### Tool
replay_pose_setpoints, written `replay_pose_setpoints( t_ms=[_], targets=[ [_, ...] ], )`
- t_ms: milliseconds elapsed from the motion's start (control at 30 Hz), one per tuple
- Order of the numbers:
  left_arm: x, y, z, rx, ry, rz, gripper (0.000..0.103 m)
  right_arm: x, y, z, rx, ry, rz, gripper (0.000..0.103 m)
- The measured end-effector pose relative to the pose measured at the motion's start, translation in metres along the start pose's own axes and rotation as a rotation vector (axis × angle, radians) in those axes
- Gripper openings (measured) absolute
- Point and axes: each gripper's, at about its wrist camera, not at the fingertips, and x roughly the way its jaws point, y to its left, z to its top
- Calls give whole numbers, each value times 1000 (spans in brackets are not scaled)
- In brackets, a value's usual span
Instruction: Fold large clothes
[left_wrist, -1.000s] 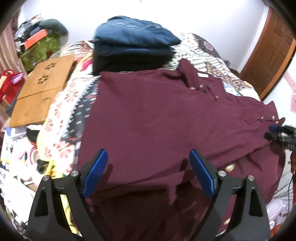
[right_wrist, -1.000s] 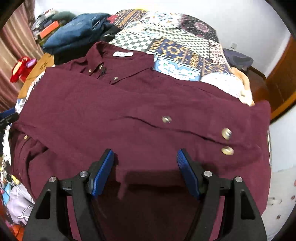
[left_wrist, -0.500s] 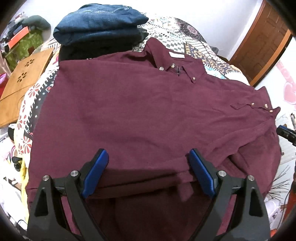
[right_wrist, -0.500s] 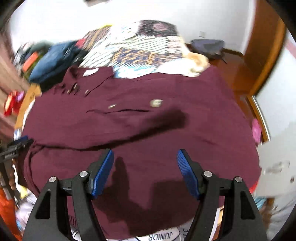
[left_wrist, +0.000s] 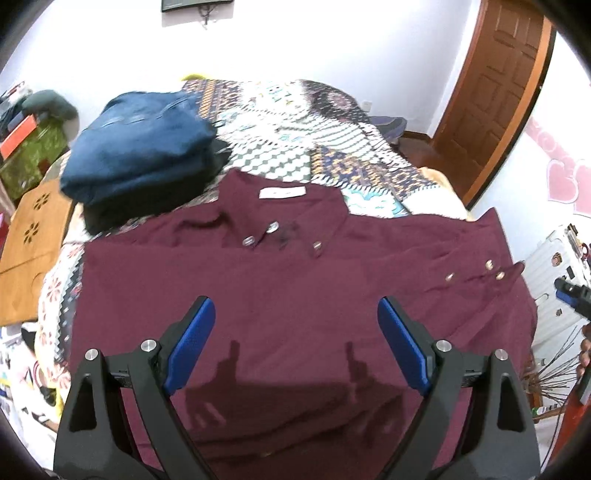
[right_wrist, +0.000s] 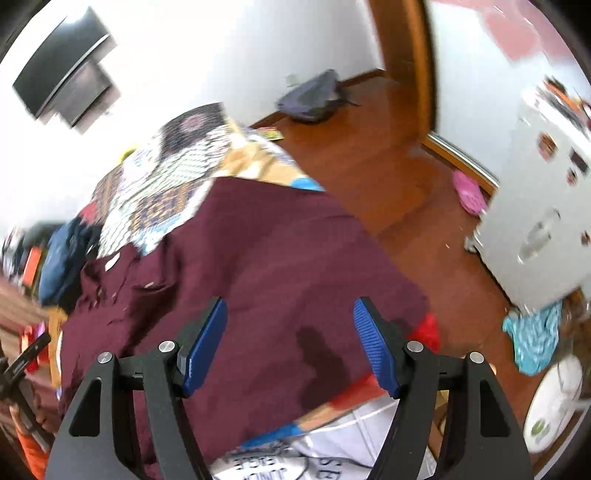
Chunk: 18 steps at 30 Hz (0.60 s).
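Observation:
A large maroon button-up shirt (left_wrist: 295, 280) lies spread flat on the bed, collar and white label (left_wrist: 281, 192) at the far side, a cuff with buttons (left_wrist: 491, 273) at the right. My left gripper (left_wrist: 295, 314) hovers open above the shirt's lower middle, nothing between its blue pads. In the right wrist view the shirt (right_wrist: 266, 266) drapes over the bed's corner. My right gripper (right_wrist: 290, 314) stands open above that edge, holding nothing. The right gripper's tip (left_wrist: 570, 295) also shows at the right border of the left wrist view.
A stack of folded blue jeans (left_wrist: 140, 147) sits on the patterned bedspread (left_wrist: 295, 122) beyond the collar. A wooden board (left_wrist: 29, 236) lies left. Right of the bed: wooden floor (right_wrist: 369, 155), a white cabinet (right_wrist: 535, 206), a pink slipper (right_wrist: 469, 192), a fan (right_wrist: 554, 406), a door (left_wrist: 498, 92).
The left gripper drifted right along the shirt, bringing the collar to the centre. The right gripper rolled and swung to the bed's right edge, floor now in view. Both stayed open.

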Motion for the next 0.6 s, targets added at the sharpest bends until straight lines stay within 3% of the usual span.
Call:
replay_pose_setpoints(
  t_ms=[200, 400, 500, 600],
  targets=[
    [23, -34, 13, 25, 27, -37, 90, 28, -55, -5, 221, 60, 49, 68],
    [47, -52, 11, 50, 83, -59, 90, 57, -83, -15, 404, 114, 107, 68],
    [53, -55, 9, 59, 96, -50, 90, 56, -87, -10, 422, 95, 92, 68],
    [56, -54, 10, 56, 100, -46, 90, 61, -84, -2, 410, 72, 59, 56]
  ],
)
